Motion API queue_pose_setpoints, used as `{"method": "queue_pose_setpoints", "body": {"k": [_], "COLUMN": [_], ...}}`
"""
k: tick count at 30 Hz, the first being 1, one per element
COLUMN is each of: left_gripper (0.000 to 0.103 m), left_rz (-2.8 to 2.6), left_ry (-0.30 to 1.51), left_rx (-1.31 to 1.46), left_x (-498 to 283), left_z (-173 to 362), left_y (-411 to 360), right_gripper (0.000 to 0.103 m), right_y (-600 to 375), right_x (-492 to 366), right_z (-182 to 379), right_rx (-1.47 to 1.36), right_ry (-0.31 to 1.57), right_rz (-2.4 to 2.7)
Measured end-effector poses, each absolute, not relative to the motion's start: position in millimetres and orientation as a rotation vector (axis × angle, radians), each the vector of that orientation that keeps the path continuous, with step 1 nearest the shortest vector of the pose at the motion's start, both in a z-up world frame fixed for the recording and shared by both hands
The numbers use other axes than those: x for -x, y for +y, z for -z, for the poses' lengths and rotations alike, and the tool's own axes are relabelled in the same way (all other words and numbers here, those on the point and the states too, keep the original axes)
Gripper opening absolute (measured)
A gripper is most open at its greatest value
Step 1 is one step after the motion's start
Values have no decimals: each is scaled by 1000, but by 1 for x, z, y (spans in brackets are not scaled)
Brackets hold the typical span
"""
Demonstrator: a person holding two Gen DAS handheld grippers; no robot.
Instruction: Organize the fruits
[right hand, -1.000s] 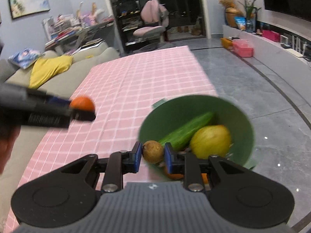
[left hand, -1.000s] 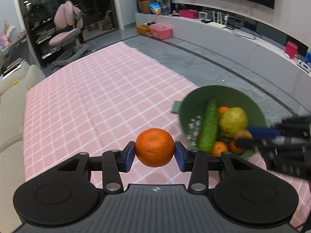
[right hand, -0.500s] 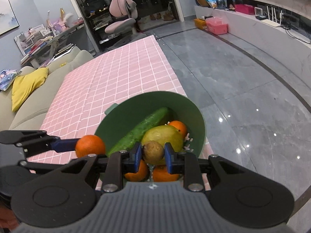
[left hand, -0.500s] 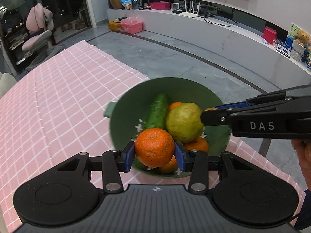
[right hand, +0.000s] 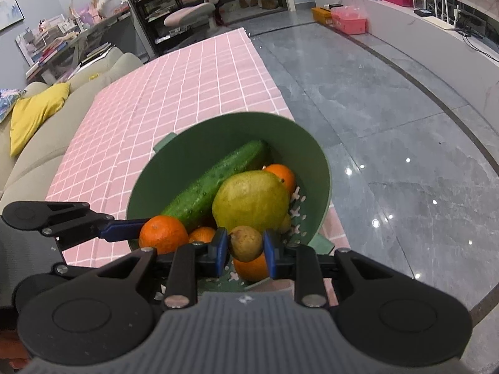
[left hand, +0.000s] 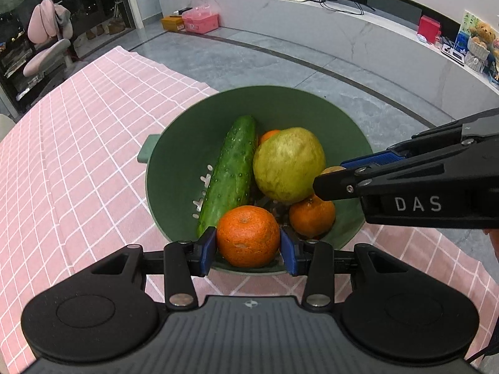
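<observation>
holding a cucumber (left hand: pixel 232 171), pear (left hand: pixel 288 163) and oranges (left hand: pixel 312 215), green bowl (left hand: pixel 174 168); left tongs (left hand: pixel 248 243) pinch an orange (left hand: pixel 248 237), right tongs (right hand: pixel 245 246) a small brown fruit (right hand: pixel 245 243).

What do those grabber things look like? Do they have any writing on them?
Each black plastic hand-held gripper, left and right, has two thin arms tipped with blue pads, silver screws, round black discs at both sides and a ribbed grey body. White letters "DAS" mark the right one's side.

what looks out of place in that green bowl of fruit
The cucumber, a vegetable, lies slanted in the green bowl among oranges and a large yellow-green fruit. Nothing looks spilled or damaged.
</observation>
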State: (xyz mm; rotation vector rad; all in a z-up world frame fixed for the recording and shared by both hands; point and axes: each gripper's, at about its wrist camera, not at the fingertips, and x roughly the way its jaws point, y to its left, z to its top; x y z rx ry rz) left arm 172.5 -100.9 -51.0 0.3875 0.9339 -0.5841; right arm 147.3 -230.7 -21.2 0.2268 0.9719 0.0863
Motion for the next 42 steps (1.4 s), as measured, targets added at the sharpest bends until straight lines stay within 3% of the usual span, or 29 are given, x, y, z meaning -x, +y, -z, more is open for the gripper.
{"method": "queue_pose_setpoints", "body": {"k": [7,33,39,42], "left_gripper": [59,62,76,77], "left_rz": [571,262,236,232], "left_ry": [929,874,804,810], "left_rx": [-362,37,-2,-19], "left_x": [-169,-104,-80,-75], "left_z": [39,-86,-109,-107], "left_y": [-100,-72,-87,-96], "right_gripper": [30,30,34,38], "right_y": [-234,-269,-277,-277], "right_x": [-150,-112,-87,-76], "right_z": [19,-94,-121,-124], "right_rx": [-261,-241,-237,-212], "right_ry": [979,805,761,760], "right_rz": [-81,-151,-192,-207]}}
